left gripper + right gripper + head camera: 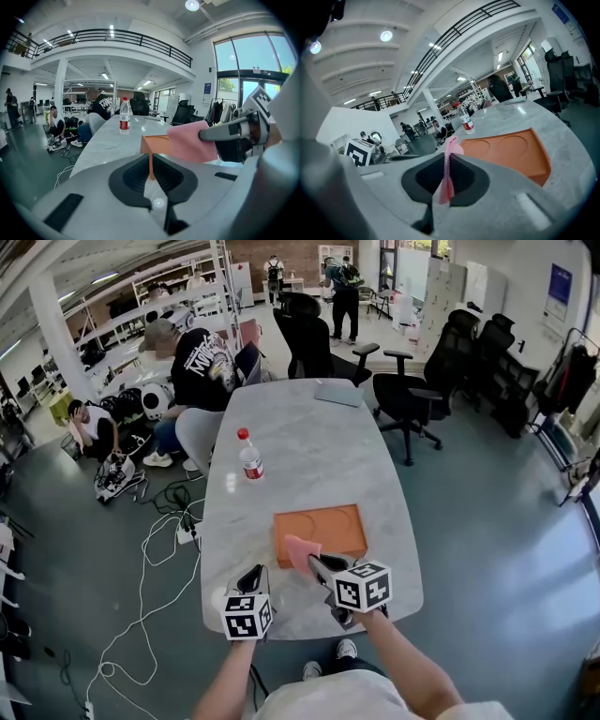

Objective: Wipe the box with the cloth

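A flat orange box [323,523] with two round recesses lies near the front of the white marble table [300,446]. My left gripper [257,572] sits at the box's near left corner. In the left gripper view [151,161] a strip of orange box [154,143] stands between its closed jaws. My right gripper [319,564] is shut on a pink cloth [301,550] that hangs over the box's near edge. In the right gripper view [447,157] the cloth [449,161] is pinched between the pads, with the box [511,150] just ahead.
A water bottle [250,458] with a red cap stands upright behind the box. A grey laptop [337,393] lies at the table's far end. Black office chairs [412,390] stand to the right, seated people [192,367] to the left, and cables [164,540] trail on the floor.
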`<state>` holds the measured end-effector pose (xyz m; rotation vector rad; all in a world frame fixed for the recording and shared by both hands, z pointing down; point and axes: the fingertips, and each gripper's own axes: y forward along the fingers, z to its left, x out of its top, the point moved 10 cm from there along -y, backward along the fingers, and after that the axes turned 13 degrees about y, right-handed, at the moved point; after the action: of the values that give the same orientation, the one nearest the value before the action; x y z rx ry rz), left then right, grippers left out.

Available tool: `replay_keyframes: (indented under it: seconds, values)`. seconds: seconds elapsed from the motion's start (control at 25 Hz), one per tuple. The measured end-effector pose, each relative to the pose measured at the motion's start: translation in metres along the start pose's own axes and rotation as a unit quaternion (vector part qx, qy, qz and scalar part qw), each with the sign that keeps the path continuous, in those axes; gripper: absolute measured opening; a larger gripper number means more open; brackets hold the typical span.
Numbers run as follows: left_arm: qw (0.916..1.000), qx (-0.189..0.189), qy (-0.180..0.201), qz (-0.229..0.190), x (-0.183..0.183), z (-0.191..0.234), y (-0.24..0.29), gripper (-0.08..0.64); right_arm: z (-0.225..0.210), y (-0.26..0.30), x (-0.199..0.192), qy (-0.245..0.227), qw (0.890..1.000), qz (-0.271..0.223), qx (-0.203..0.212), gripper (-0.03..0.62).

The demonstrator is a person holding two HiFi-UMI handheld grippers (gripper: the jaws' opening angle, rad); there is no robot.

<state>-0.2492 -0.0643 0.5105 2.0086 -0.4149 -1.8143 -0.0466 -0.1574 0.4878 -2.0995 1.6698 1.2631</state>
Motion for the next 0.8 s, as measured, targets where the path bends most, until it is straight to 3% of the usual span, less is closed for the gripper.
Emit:
replay_keyframes:
  seconds: [0.32,0.8]
  values:
    - [1.0000,-0.002,-0.004,0.008,-0.017,0.010,-0.009,0.026,0.015,0.034,-0.031,-0.020,0.999,0.016,0.021,0.015]
    - [0.9998,-0.003,0.004,0.019,-0.024,0.013,-0.009,0.026,0.000,0.065,-0.060,-0.066,0.997,0.041,-0.018,0.015]
